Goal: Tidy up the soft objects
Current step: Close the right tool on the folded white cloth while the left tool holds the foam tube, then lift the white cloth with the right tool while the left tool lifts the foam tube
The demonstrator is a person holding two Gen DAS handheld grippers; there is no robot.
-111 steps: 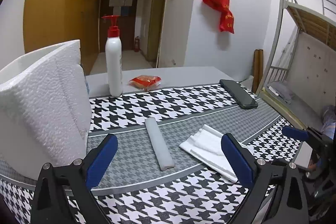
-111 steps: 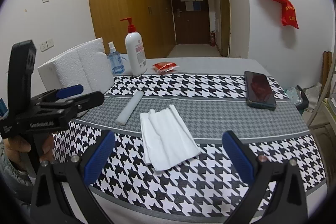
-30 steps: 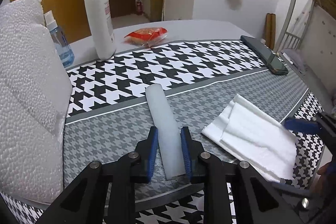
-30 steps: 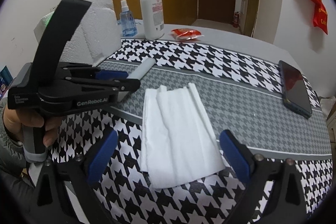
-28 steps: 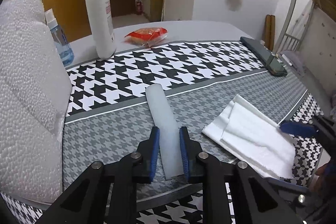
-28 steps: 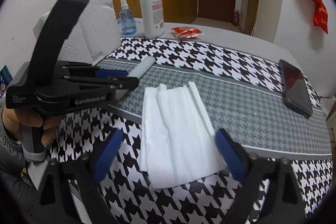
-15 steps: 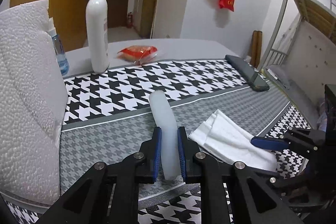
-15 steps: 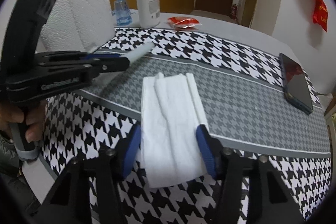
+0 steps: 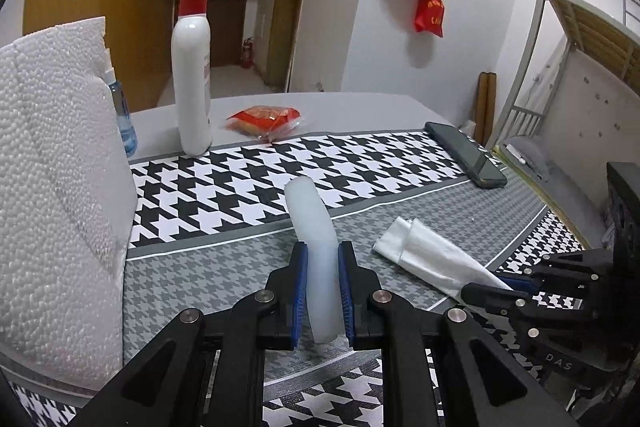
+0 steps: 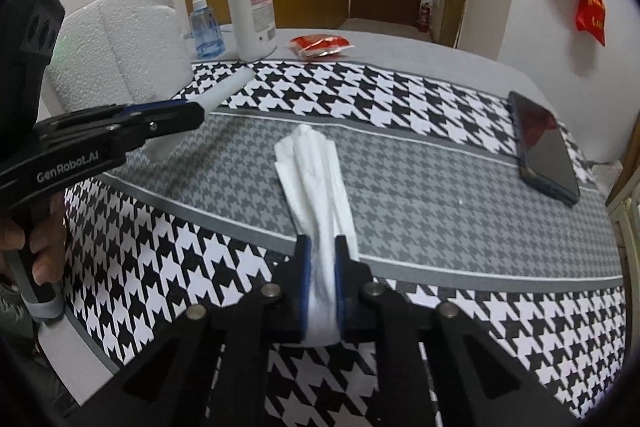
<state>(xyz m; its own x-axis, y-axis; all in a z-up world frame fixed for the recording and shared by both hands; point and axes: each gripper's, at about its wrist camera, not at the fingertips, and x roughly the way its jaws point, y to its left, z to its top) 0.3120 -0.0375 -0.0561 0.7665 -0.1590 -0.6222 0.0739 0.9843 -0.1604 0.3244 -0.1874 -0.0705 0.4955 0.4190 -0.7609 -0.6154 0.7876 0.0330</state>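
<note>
My left gripper point(image 9: 323, 259) is shut on a pale translucent soft stick point(image 9: 310, 215) and holds it lifted off the table, its far end pointing away. The stick's tip also shows in the right wrist view point(image 10: 230, 89), sticking out of the left gripper point(image 10: 192, 111). My right gripper point(image 10: 322, 255) is shut on the near end of a white folded cloth point(image 10: 314, 171), which is bunched between the jaws; its far end lies on the grey houndstooth table cover. The cloth point(image 9: 424, 253) and right gripper point(image 9: 480, 291) show in the left wrist view at the right.
A white foam box point(image 9: 52, 187) stands at the left. A pump bottle point(image 9: 191, 75), a small blue spray bottle point(image 10: 204, 27) and a red snack packet point(image 9: 264, 117) stand at the back. A dark phone point(image 10: 544, 151) lies at the right, near the table edge.
Both grippers closed from wide open. The left one took the stick and lifted it. The right one closed on the cloth's near end and bunched it narrower.
</note>
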